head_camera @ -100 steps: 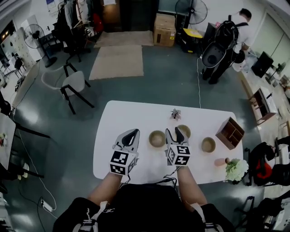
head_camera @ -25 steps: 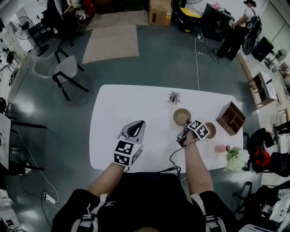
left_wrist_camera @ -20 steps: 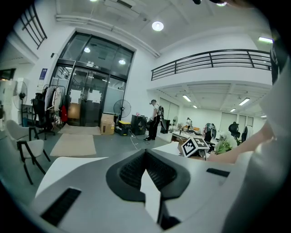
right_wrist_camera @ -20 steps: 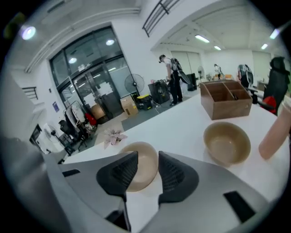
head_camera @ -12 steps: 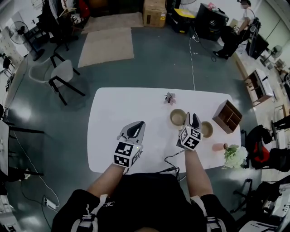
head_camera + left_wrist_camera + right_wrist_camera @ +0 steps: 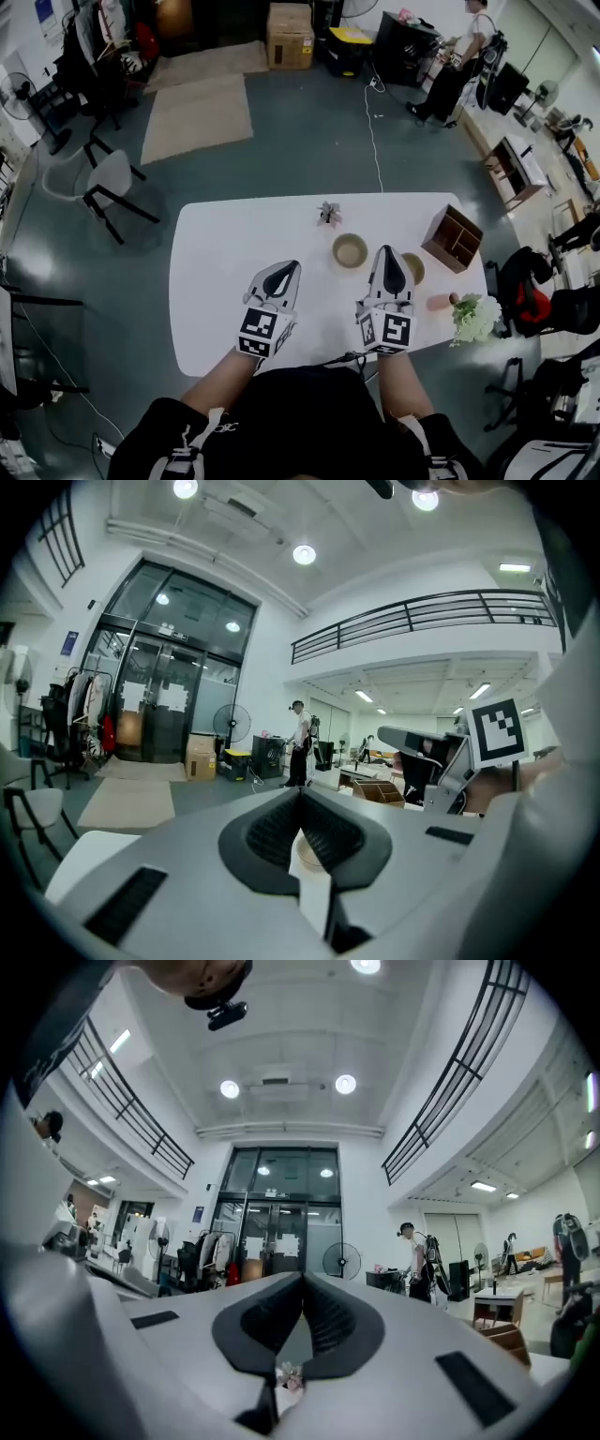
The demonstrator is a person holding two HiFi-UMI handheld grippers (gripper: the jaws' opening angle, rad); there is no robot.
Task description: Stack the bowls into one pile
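Left gripper (image 6: 289, 267): sits lower centre of the head view, over the white table (image 6: 216, 281). In the left gripper view its jaws are together, tips meeting (image 6: 300, 791), with nothing between the pads. A pale bowl rim (image 6: 309, 853) shows through the gap beneath the tips.

Right gripper (image 6: 385, 251): sits right of centre and points toward the far table edge. Its jaws have just been closing. In the right gripper view they now meet (image 6: 303, 1277), empty. A small pink plant (image 6: 289, 1378) shows below the tips.

Bowls: one tan bowl (image 6: 350, 250) stands on the table just left of the right gripper's tip, apart from it. A second bowl (image 6: 415, 269) is just right of that gripper and partly covered by it. The two are near each other but not touching. Cannot tell whether either is more than one bowl deep.

Also on the table: the plant (image 6: 328, 214) at the far edge and a wooden organiser (image 6: 453, 239) at the right.

Markings: each gripper's cube carries black-and-white square markers (image 6: 262, 333) (image 6: 386, 330), and one also shows in the left gripper view (image 6: 495, 729). Print on the cardboard box (image 6: 289, 36), top of frame, is too small to read.
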